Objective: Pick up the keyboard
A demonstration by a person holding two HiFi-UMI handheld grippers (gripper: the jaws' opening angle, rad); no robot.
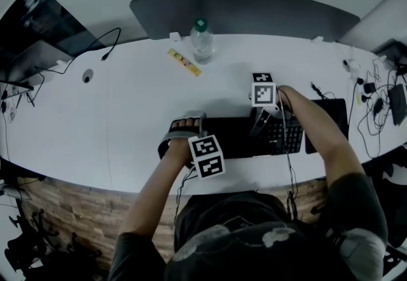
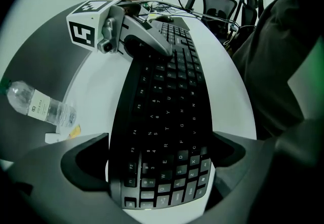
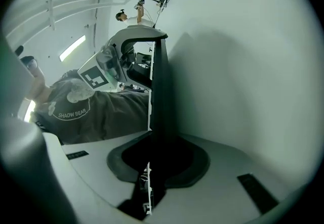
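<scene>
The black keyboard [image 1: 235,137] lies near the front edge of the white table [image 1: 127,114]. My left gripper [image 1: 184,130] points steeply down at its left end. In the left gripper view the keyboard [image 2: 167,116] fills the span between the jaws of the left gripper [image 2: 162,167], and both pads touch its long edges. My right gripper [image 1: 261,124] sits on the right part of the keyboard. In the right gripper view the keyboard [image 3: 161,91] shows edge-on as a thin dark slab, and the right gripper [image 3: 157,157] is clamped on it.
A clear water bottle [image 1: 201,40] and a yellow strip [image 1: 184,61] stand behind the keyboard. A black pad [image 1: 331,121] lies just right of it. Cables and plugs [image 1: 375,102] crowd the table's right end. A loose cable [image 1: 102,44] trails at the back left.
</scene>
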